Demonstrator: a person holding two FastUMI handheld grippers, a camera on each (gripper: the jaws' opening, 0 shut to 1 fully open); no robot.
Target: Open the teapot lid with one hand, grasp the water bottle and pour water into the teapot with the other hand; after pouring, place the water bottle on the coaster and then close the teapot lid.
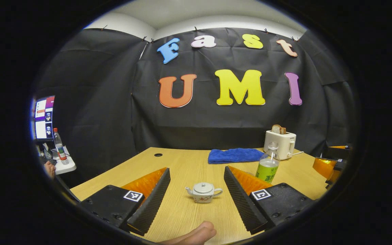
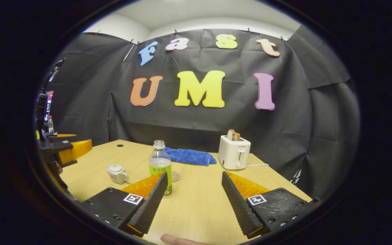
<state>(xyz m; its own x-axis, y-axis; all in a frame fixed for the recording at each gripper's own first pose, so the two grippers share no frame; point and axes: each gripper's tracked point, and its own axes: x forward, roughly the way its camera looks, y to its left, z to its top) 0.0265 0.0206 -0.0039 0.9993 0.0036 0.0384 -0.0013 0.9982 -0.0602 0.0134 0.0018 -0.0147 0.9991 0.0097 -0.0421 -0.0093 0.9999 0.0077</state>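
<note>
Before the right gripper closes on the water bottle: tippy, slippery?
Probably tippy: the water bottle stands tall and narrow on the table. It looks partly filled, so likely moderate weight that sloshes. The clear plastic may flex under squeeze, and the smooth label could slip. Its cap appears on.

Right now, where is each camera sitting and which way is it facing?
Left gripper view: rides the left tongs, open over the table's near edge, facing the lidded teapot; a fingertip shows below.
Right gripper view: rides the right tongs, open, facing the toaster, water bottle at left; the left tongs show at far left.
Shared: teapot, bottle, toaster, blue cloth, table.
</note>
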